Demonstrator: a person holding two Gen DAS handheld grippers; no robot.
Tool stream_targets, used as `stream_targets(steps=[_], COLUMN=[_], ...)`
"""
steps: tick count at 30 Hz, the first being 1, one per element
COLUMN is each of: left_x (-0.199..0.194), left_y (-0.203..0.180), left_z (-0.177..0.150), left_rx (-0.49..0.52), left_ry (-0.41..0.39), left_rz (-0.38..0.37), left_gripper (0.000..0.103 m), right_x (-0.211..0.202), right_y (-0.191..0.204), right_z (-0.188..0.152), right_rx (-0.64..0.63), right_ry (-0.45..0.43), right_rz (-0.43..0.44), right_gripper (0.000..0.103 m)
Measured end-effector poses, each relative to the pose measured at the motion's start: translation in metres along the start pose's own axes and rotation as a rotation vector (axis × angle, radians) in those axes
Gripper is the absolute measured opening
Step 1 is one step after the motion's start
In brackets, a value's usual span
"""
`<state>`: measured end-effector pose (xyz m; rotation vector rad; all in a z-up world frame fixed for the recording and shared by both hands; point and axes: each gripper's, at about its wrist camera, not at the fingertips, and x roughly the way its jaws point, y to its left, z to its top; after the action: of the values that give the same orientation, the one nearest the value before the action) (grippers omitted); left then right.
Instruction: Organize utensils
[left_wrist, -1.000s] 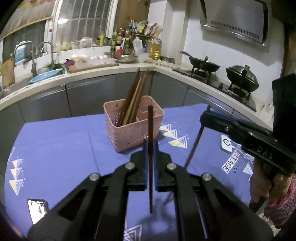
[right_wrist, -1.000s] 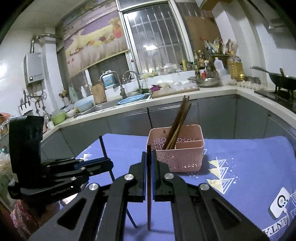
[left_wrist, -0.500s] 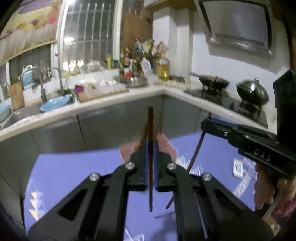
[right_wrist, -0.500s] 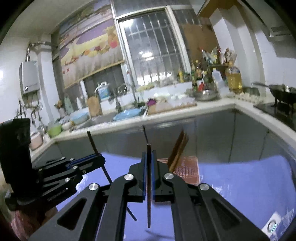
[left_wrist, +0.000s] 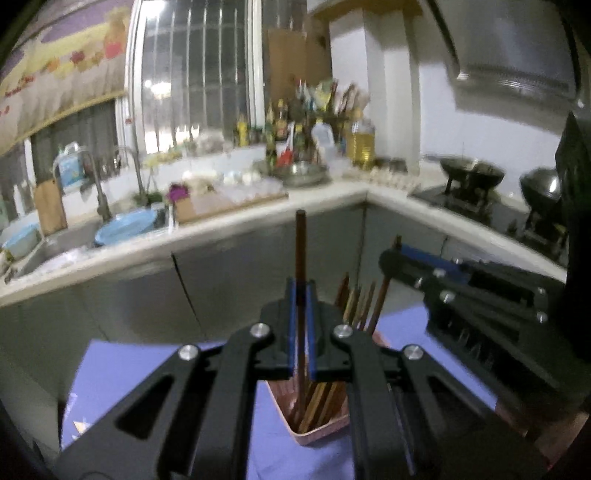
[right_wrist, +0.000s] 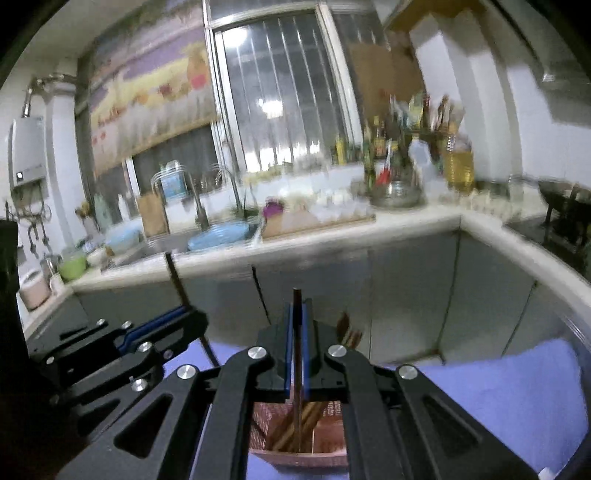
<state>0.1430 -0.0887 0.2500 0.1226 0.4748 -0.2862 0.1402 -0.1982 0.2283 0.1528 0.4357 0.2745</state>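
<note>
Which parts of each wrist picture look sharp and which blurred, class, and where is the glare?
Left wrist view: the left hand-held gripper and its chopstick are sharp; the counter smears sideways; window glares. Right wrist view: the right hand-held gripper is crisp, bottles streaked, straight edges bowed by the fisheye.
</note>
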Motion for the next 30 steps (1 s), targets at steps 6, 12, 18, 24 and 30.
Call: stream_targets(steps=[6, 12, 18, 24, 30], left_x=[0.031, -0.016, -0.067, -0.086, -0.095], left_y=[0.009, 0.033, 0.04, 0.032, 0.008], left_z=[-0.034, -0.041, -0.086, -0.151, -0.184], left_rx=[-0.033, -0.144, -0.201, -0.207, -0.121], left_ry=[0.11, 0.018, -0.016, 0.087, 0.153], left_rz=[0.056, 0.055, 0.104, 0.155, 0.199], left_gripper=[0.048, 0.048, 0.062, 0.062, 0.079], right_x=[0.015, -0.036, -0.076, -0.096, -0.122], right_y=[-0.008, -0.013, -0.031, -0.042, -0.032], right_z=[-0.026, -0.036, -0.107, -0.193, -0.218], right_rx=[0.049, 0.122, 0.293, 0.51, 0.511], right_ry=[0.082, -0.023, 0.037, 0.176, 0.214], right_rz=[0.025, 0.064, 0.121, 0.148, 0.129], right_gripper=[0.028, 0.051, 0.059, 0.059, 0.059])
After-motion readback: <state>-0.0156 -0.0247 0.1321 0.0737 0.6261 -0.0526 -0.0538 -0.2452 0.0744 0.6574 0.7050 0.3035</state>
